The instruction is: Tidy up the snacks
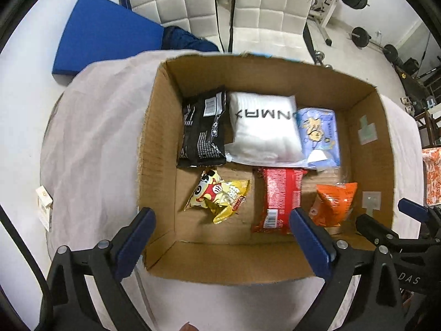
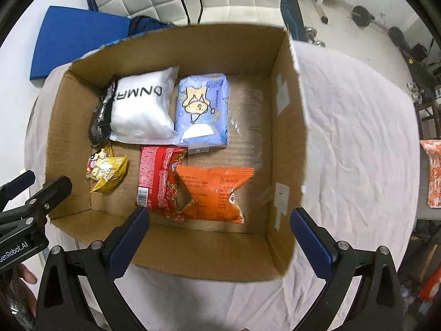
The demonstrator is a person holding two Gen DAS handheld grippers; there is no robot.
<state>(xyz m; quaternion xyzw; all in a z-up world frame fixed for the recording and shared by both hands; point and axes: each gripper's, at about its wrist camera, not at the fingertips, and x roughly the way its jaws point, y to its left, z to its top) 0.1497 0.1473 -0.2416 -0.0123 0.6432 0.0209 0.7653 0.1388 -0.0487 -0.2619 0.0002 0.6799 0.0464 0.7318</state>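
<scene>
Snacks [image 2: 212,193] (six packets) fill cardboard box [image 2: 193,251].

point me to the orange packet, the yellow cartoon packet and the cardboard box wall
orange packet [image 2: 213,193], right wrist view, centre of its flat face.
yellow cartoon packet [image 1: 217,197], left wrist view, middle of the printed front.
cardboard box [image 2: 288,127], right wrist view, inner face of its right wall.
</scene>
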